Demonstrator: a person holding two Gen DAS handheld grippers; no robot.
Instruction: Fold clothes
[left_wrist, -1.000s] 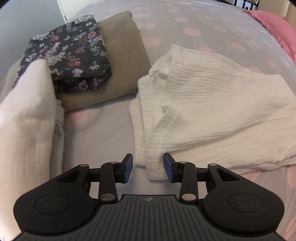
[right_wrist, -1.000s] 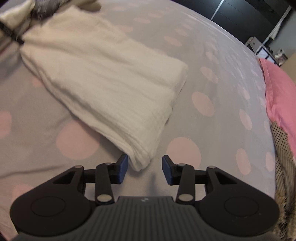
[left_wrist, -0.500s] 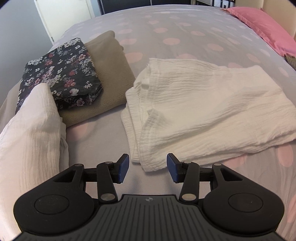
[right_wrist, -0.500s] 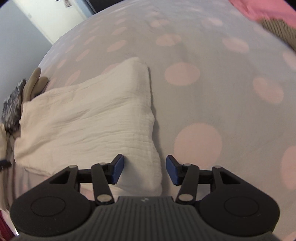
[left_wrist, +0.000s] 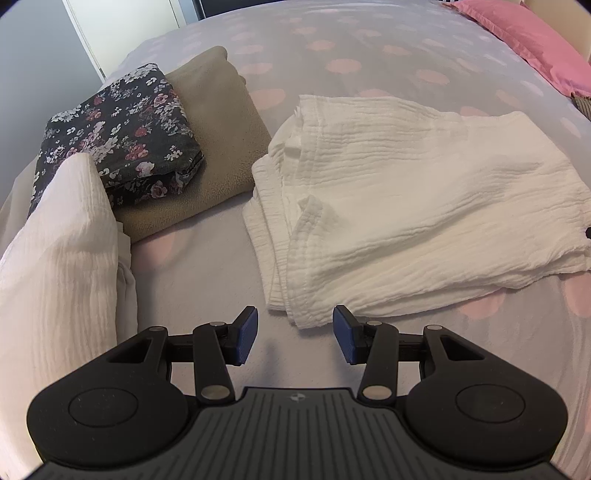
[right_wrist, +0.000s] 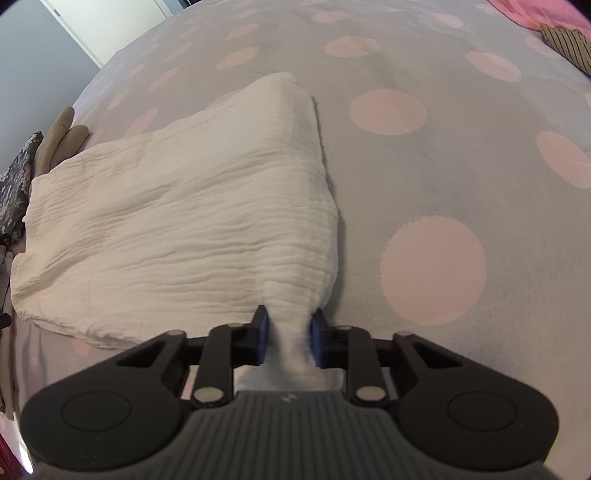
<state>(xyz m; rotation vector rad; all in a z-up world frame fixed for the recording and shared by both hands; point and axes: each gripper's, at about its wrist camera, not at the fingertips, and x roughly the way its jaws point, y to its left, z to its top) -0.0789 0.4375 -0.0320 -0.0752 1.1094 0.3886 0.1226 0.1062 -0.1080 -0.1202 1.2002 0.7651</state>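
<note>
A bed covered by a grey spread with pale pink dots fills both wrist views, with a pink pillow at its far right edge. Near the middle of the bed lies a white crinkled garment, partly folded, its layered edges stacked at the left end and its body running off toward the right. To its left, close by but apart, a folded tan blanket lies flat with a folded dark floral piece resting on top of it. A second white crinkled cloth rises in the left foreground, against the floral piece. In the right wrist view a striped fabric shows at the upper right corner, though too little of it is in view to say what it is. The right gripper points steeply down at the near right corner of the white crinkled garment, its jaws closing with a gathered bunch of the fabric squeezed between the blue pads. The left gripper hangs just above the bedspread at the near left corner of the same garment, its jaws apart and holding nothing, the cloth's corner lying just ahead of the gap between them.
</note>
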